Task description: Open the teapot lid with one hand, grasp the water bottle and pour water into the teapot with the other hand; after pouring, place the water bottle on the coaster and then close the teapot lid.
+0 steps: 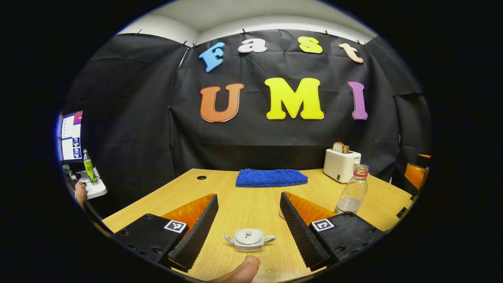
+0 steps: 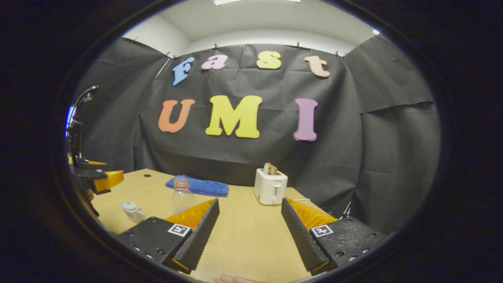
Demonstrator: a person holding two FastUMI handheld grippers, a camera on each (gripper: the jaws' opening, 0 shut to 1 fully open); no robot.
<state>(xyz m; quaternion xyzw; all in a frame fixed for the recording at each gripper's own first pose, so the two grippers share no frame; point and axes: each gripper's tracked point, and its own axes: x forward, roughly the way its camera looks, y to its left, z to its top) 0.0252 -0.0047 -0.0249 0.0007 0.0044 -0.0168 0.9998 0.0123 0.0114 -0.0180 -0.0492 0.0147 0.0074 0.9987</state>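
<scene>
Left tongs (image 1: 248, 228) are spread wide above the bench (image 1: 255, 200), and the teapot (image 1: 248, 239) sits right between them, untouched, lid (image 1: 248, 236) on. The water bottle (image 1: 353, 190) stands upright just off to the right, near the toaster (image 1: 340, 165). Right tongs (image 2: 250, 232) are also spread, pinching nothing, with bare bench between them; the bottle is to their left.
</scene>
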